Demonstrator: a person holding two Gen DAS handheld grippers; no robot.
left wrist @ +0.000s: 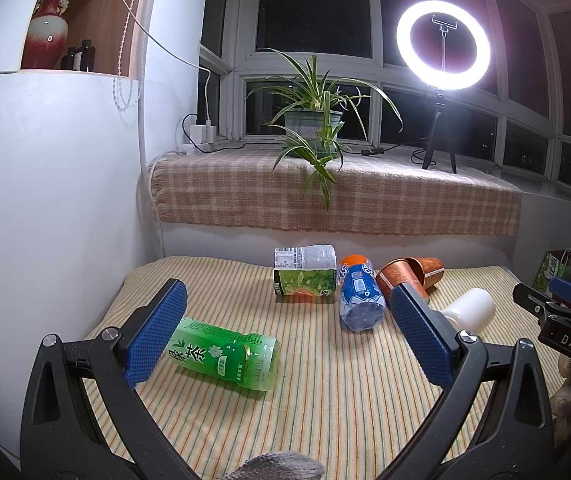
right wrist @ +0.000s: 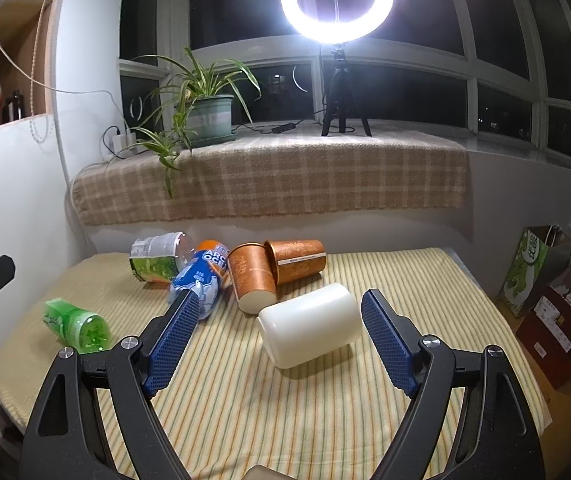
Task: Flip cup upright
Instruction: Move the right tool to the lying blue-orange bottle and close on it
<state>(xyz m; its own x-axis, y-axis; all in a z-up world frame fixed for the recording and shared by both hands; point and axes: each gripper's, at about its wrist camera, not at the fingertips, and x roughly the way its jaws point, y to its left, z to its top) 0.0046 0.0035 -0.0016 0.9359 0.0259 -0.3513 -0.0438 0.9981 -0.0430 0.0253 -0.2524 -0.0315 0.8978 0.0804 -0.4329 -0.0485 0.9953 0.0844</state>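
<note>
My right claw (right wrist: 275, 338) hangs just above the striped tabletop (right wrist: 325, 420), jaws spread wide, nothing held. The white cup (right wrist: 310, 326) lies on its side directly ahead between the pad lines, long axis running left-near to right-far, one end toward me; I cannot tell which end is open. Right claw is clearly nearer. My left claw (left wrist: 289, 334) is likewise spread and empty, with the green bottle (left wrist: 225, 354) lying by its left pad. Further back: the blue bottle (right wrist: 199, 280) and two orange paper cups (right wrist: 277, 270), also toppled.
</note>
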